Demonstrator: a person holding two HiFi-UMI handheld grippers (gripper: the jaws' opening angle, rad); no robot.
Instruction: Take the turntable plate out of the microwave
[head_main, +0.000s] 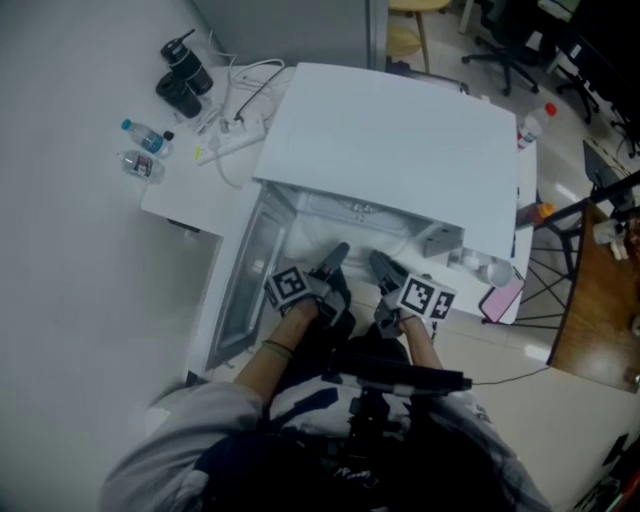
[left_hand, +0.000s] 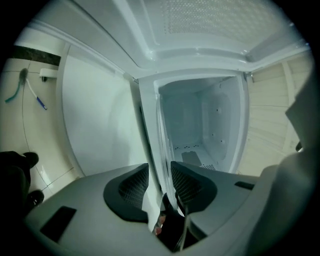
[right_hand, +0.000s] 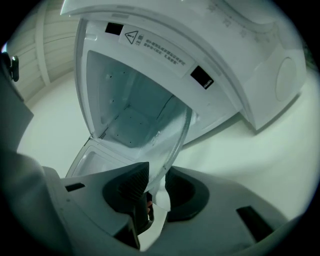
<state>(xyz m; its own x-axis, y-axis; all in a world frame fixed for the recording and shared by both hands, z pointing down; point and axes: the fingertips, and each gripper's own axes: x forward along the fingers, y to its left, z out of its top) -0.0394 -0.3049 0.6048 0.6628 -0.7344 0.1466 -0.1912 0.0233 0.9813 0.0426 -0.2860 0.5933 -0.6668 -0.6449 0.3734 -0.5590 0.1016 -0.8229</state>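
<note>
Right gripper pinches the turntable plate by its near rim. Left gripper stands parted around that rim, seemingly not pressing. The plate sits tilted just outside the microwave mouth. It is probably stiff, weighty, slick, breakable glass, so hold the rim firmly.

Two water bottles lie at the worktop's left edge, black flasks behind them, a white power strip beside.

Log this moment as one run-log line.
microwave door open | turntable plate tilted at opening | left gripper jaws astride plate, apart | right gripper jaws closed on plate
</note>
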